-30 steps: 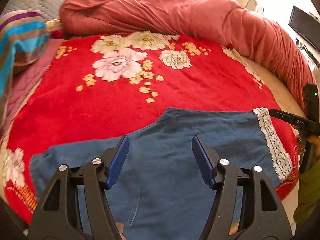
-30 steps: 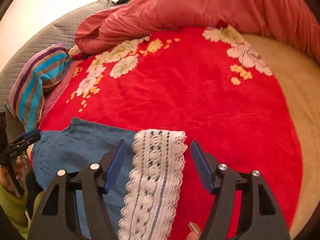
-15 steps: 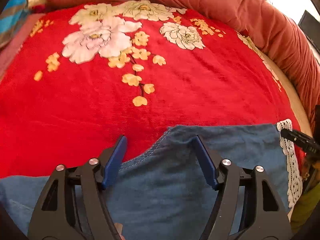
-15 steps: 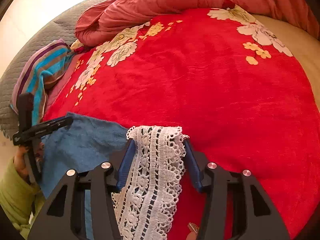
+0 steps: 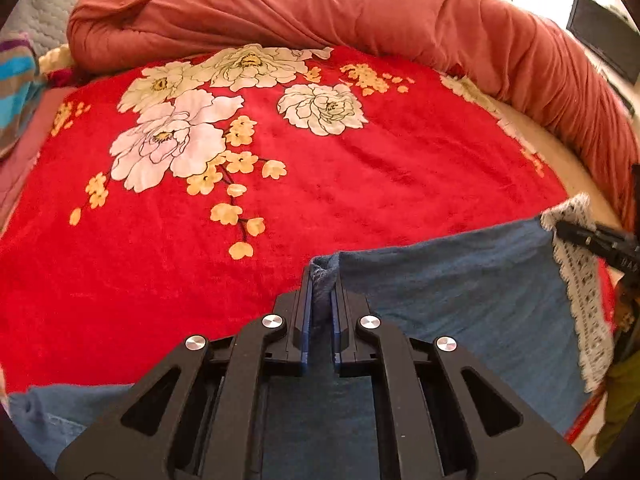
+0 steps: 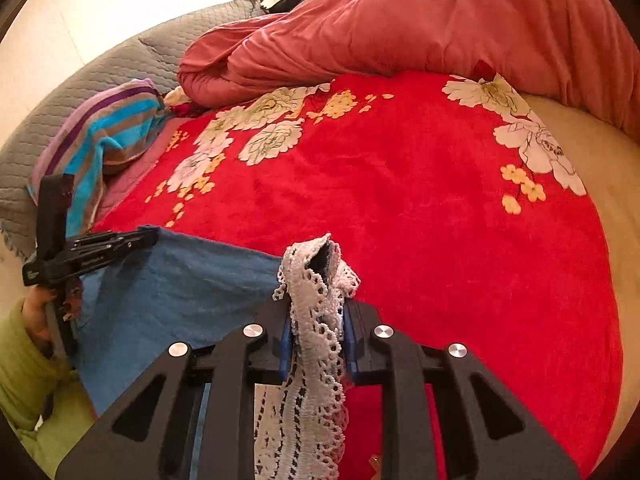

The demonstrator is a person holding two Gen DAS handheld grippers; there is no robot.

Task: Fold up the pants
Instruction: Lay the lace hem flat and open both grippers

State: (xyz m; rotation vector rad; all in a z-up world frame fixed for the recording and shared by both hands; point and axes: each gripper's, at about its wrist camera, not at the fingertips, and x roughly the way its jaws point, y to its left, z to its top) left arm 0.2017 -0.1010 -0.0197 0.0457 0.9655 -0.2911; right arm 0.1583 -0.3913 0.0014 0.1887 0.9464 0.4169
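Pinching pants (image 5: 460,280), left gripper (image 5: 321,280), right gripper (image 6: 316,320)

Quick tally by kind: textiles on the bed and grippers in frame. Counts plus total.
Pants: 1, blue pants with lace hem
Blankets/covers: 3, red floral blanket, pink duvet, grey quilt
Striped cloth: 1, striped cloth
Grippers: 2, left gripper and right gripper, both clamped on the pants
Total: 7
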